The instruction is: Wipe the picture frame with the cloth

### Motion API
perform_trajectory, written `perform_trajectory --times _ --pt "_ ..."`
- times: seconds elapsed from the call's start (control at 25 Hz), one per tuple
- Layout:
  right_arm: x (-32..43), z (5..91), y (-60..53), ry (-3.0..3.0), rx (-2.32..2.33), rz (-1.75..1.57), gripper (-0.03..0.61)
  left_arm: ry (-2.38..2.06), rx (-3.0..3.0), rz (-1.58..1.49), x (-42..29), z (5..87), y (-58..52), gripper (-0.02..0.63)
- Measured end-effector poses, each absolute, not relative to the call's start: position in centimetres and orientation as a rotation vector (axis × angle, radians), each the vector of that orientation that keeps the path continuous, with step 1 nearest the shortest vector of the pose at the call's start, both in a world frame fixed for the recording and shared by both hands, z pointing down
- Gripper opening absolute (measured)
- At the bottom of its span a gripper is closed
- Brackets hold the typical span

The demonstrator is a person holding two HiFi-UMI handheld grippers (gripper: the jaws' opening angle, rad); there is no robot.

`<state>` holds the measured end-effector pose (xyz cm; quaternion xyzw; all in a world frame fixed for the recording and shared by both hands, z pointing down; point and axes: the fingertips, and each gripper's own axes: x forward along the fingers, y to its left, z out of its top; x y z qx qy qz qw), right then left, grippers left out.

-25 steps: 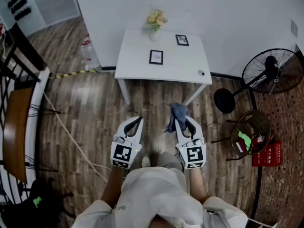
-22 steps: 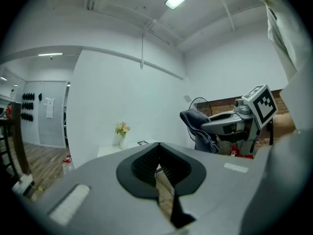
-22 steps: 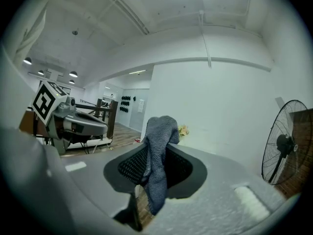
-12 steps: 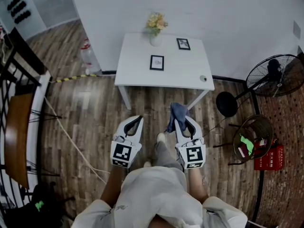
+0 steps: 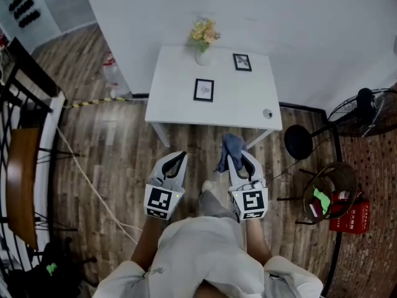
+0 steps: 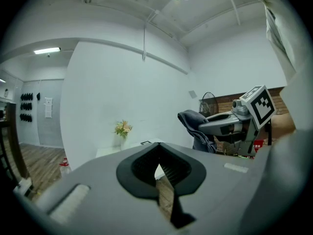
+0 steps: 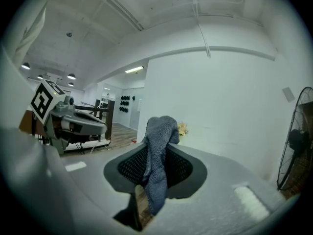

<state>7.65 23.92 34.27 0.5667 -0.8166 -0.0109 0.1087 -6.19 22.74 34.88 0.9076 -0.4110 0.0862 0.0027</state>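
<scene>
Two black picture frames stand on the white table [image 5: 180,107]: one [image 5: 204,90] near its middle, another [image 5: 242,62] at the back right. My right gripper [image 5: 234,158] is shut on a grey-blue cloth [image 5: 231,146], which drapes over its tip [image 7: 159,151] in the right gripper view. My left gripper [image 5: 178,160] is shut and holds nothing; its jaws meet in the left gripper view [image 6: 157,173]. Both grippers hang over the wooden floor, in front of the table's near edge.
A vase of pale flowers [image 5: 203,37] stands at the table's back edge and a small round object [image 5: 267,113] at its right front corner. A black fan [image 5: 365,109] and a wire stool with bin [image 5: 327,194] are to the right. A railing [image 5: 18,123] runs along the left.
The table has come nearer and lower in the head view as the person steps toward it. Both grippers keep their pose, the cloth still held.
</scene>
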Motion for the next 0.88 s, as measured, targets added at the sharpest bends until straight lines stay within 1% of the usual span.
perform_trajectory --times 0.6,0.88 --pt "12.4 33.0 11.3 -2.507 1.551 -0.034 0.097 -1.415 2.800 0.323 -0.8 33.2 12.1 0.020" --pt "13.4 32.4 7.0 -2.557 1.487 -0.053 0.097 -1.489 2.778 0.325 0.4 32.6 8.6 0.020"
